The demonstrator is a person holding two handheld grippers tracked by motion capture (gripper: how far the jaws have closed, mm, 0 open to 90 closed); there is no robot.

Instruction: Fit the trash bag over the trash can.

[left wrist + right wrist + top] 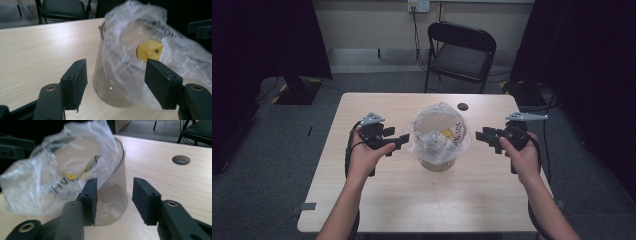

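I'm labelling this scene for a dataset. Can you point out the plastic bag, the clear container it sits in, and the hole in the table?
plastic bag (125,65): left gripper view, on its crinkled side.
clear container (112,197): right gripper view, on its bare wall.
hole in the table (181,159): right gripper view, at its middle.

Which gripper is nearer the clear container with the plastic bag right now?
Left. The left gripper sits just off the plastic bag lining the clear container, jaws open. The right gripper waits slightly farther off the opposite side, also open.
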